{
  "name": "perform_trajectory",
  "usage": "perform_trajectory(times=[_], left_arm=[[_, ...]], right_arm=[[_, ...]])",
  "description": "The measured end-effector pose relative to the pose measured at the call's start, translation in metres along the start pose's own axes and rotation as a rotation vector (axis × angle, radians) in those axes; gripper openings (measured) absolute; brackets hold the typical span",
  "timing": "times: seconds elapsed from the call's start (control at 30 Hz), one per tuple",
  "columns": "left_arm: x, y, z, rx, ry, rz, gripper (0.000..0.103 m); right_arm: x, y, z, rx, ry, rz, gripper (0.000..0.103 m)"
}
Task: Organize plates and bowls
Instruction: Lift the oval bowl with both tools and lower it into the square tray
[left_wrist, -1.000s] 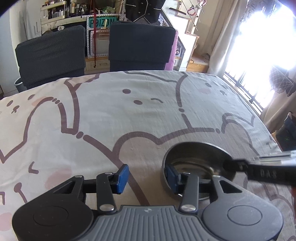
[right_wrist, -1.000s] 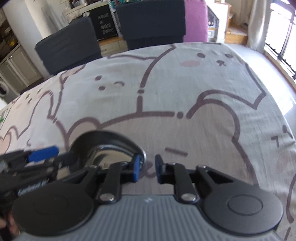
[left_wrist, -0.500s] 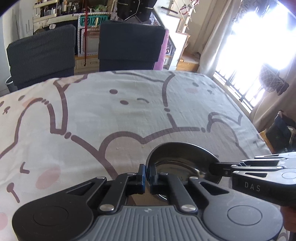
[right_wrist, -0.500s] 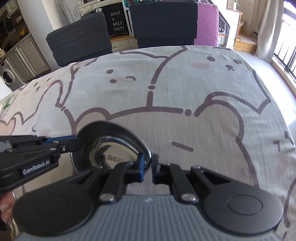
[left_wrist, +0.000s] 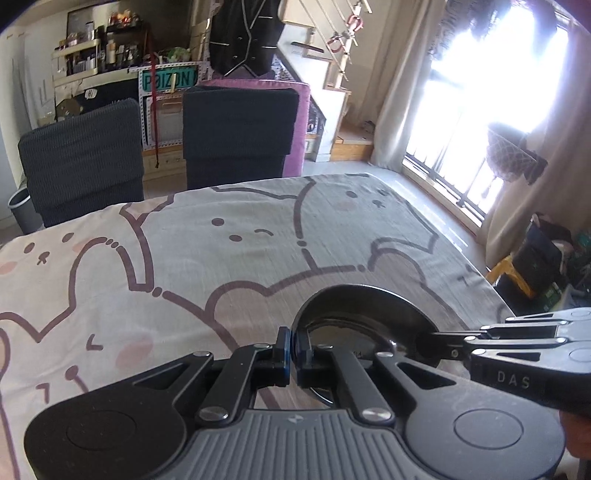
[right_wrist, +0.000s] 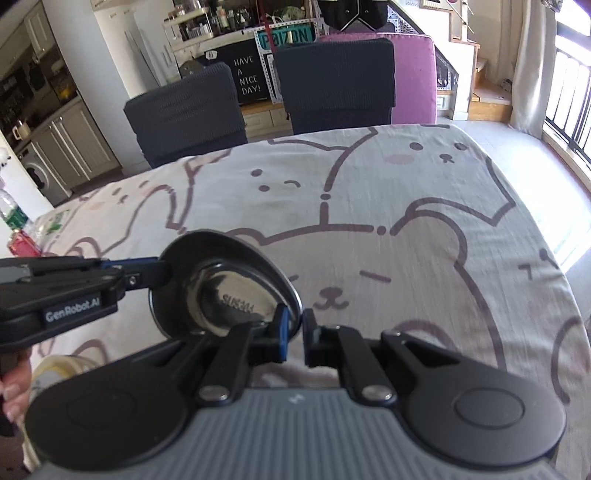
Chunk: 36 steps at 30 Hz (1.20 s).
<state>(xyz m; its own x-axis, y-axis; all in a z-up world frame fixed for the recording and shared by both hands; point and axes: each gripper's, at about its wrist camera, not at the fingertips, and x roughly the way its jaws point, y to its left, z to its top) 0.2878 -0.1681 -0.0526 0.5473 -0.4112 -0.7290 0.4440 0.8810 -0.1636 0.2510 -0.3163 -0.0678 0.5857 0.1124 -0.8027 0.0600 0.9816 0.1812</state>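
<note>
A shiny steel bowl (left_wrist: 369, 306) hangs tilted a little above the bear-print tablecloth (left_wrist: 221, 251), held from two sides. My left gripper (left_wrist: 293, 345) is shut on its near left rim. From the right, my right gripper (left_wrist: 424, 343) pinches the opposite rim. In the right wrist view the bowl (right_wrist: 236, 291) shows its stamped bottom. There my right gripper (right_wrist: 295, 328) is shut on the bowl's right rim, and the left gripper (right_wrist: 162, 271) clamps the far left rim.
Two dark chairs (left_wrist: 236, 133) stand behind the table's far edge. A pale round dish (right_wrist: 62, 369) lies at the near left under the left gripper, and bottles (right_wrist: 18, 236) stand at the left edge. The table's right edge (right_wrist: 569, 295) drops to the floor by the window.
The left gripper's jaws have closed on the bowl's rim. Both grippers have risen with the bowl, which has left the cloth and now tilts between them.
</note>
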Motion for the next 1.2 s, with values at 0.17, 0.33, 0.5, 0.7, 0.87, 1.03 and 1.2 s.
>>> perform_trajectory(times=[0.17,0.33,0.5,0.7,0.87,1.03,1.2], left_arm=[[-0.017,-0.001,-0.017,-0.001,0.021,-0.027,0.002],[-0.021,-0.006,-0.029,0.008,0.055,-0.041,0.002],[-0.014,-0.013,-0.045,0.046,0.111,-0.031,0.002],[-0.004,-0.017,-0.059,0.086,0.161,-0.029,0.002],[0.003,-0.021,-0.062,0.105,0.179,-0.029,0.002],[0.012,-0.028,-0.066,0.139,0.201,-0.026,0.003],[0.023,-0.029,-0.068,0.151,0.222,-0.025,0.003]], right_arm=[[-0.028,0.011,-0.023,-0.009,-0.014,0.006,0.009],[-0.039,0.017,-0.047,-0.024,0.012,-0.010,0.010],[-0.044,0.026,-0.062,-0.077,0.041,-0.044,0.010],[-0.037,0.028,-0.074,-0.130,0.117,-0.050,0.010],[-0.032,0.031,-0.079,-0.155,0.167,-0.061,0.010],[-0.020,0.031,-0.085,-0.184,0.220,-0.081,0.010],[-0.012,0.027,-0.088,-0.194,0.248,-0.086,0.010]])
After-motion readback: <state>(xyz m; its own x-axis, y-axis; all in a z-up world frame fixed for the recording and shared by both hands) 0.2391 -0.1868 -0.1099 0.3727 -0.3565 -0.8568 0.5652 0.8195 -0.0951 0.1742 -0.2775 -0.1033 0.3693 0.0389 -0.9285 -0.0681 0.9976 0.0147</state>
